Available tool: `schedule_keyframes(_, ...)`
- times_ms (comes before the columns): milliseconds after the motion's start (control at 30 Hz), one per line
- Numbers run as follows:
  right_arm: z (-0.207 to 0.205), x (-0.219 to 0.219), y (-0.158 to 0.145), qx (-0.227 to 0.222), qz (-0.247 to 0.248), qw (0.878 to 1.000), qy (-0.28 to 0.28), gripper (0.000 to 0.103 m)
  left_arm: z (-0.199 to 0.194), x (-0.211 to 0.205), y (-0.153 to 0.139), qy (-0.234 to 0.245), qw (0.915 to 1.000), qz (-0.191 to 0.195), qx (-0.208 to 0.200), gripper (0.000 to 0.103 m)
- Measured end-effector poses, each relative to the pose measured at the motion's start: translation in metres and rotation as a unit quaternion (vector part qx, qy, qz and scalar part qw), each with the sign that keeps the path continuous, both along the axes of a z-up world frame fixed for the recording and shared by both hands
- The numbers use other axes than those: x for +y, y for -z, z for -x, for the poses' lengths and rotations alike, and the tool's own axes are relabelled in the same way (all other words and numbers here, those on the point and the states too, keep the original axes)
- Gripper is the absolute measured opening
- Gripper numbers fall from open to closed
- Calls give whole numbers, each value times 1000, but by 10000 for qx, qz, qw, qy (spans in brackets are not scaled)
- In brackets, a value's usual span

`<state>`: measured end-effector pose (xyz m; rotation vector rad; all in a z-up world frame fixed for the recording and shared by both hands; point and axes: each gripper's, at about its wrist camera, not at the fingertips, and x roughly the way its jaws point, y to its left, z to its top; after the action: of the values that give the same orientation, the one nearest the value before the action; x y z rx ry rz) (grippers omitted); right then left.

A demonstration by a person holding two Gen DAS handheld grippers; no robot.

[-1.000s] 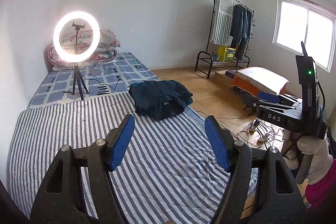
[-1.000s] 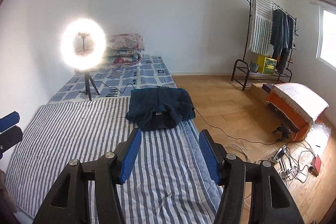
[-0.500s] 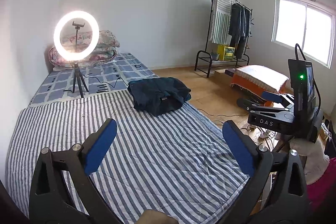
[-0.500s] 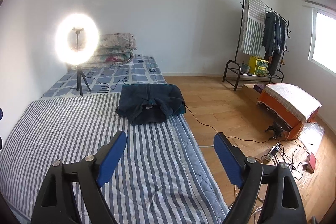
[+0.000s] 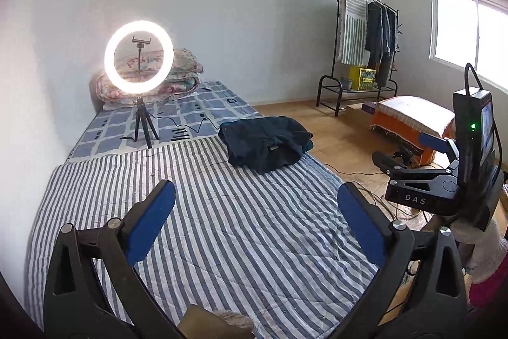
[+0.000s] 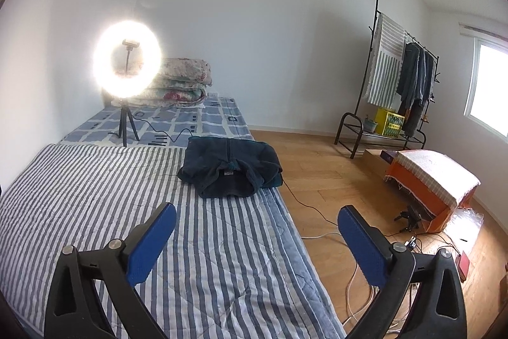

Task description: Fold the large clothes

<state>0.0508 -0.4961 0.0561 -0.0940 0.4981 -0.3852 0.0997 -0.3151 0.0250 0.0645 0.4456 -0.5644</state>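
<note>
Both jaw pairs spread wide, nothing between them. Left gripper (image 5: 255, 223) and right gripper (image 6: 255, 239) hover above the striped quilt (image 5: 241, 231), well apart from the garment.

Count: 1 dark navy garment (image 6: 230, 170), lying on the far right part of the quilt, near the bed's edge by the floor. 1 lit ring light (image 6: 127, 64) on a small tripod, standing on the blue check sheet (image 6: 206, 119) beyond the quilt, w/ a thin black cable trailing from its base toward the garment. 1 stack of floral bedding (image 6: 184, 81) against the wall behind the light. 1 black clothes rack (image 6: 397, 78) w/ a striped cloth and dark clothes hanging, and 1 yellow box (image 6: 389, 118) on its lower shelf. 1 orange box w/ a pale cloth over it (image 6: 435, 183) on the wood floor.

Garment: folded into a compact, roughly square bundle, thick and a bit lumpy. Collar opening faces me, w/ a small pale label showing inside it. A teal edge peeks out at its right side. In the left view my right gripper (image 5: 409, 162) shows at the right edge, over the floor.
</note>
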Motion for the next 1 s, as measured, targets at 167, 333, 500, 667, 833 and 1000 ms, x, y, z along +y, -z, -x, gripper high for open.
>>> schedule_keyframes(167,0,1,2,-9,-33,10000,-6,103,-1,2,2,-50,10000,-62,-29,103)
schedule_keyframes(333,-1,-4,4,13,-98,9999,47,103,-1,2,2,-61,9999,-94,-63,103)
schedule_keyframes(500,-1,-5,6,38,-77,9999,80,103,2,1,3,-50,9999,-110,-62,103)
schedule_keyframes(667,-2,-9,6,42,-77,9999,124,103,3,-1,4,-4,9998,-194,-103,103)
schedule_keyframes(833,-3,-14,7,42,-112,9998,164,103,4,-1,4,0,9997,-201,-106,103)
schedule_keyframes(1000,-2,-17,6,27,-126,9997,183,103,5,-2,4,-17,9997,-195,-114,103)
